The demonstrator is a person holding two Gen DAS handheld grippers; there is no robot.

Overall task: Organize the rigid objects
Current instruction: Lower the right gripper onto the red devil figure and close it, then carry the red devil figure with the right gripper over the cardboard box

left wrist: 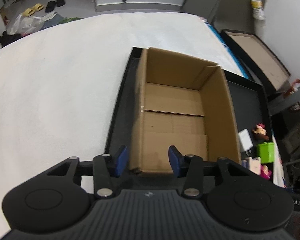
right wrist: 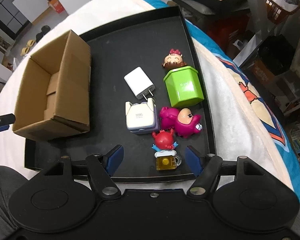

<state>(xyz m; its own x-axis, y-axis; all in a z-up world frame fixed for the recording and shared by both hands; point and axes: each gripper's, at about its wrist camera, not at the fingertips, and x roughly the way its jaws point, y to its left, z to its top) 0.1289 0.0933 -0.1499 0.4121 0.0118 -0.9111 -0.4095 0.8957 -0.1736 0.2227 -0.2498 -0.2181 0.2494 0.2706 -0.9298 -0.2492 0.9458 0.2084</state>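
A white fluffy bed (left wrist: 56,92) holds a flat black tray (right wrist: 142,40).
The open brown cardboard box (right wrist: 56,84) sits on its left side, small toys on its right. Left hand-held gripper (left wrist: 148,159) and right hand-held gripper (right wrist: 156,158) are released; a red crab toy on a yellow mug (right wrist: 166,150) sits between the right one's fingers.

On my feed, the green container (right wrist: 183,86) reads "UY", perhaps cut off; the white case's (right wrist: 139,116) label stays illegible.

Right of the left jaws, the green box (left wrist: 266,152) hides the lower body of the brown-haired figure (left wrist: 260,131); the pink toy (left wrist: 265,171) shows only partly, and print on the white charger (left wrist: 245,140) is too small to read
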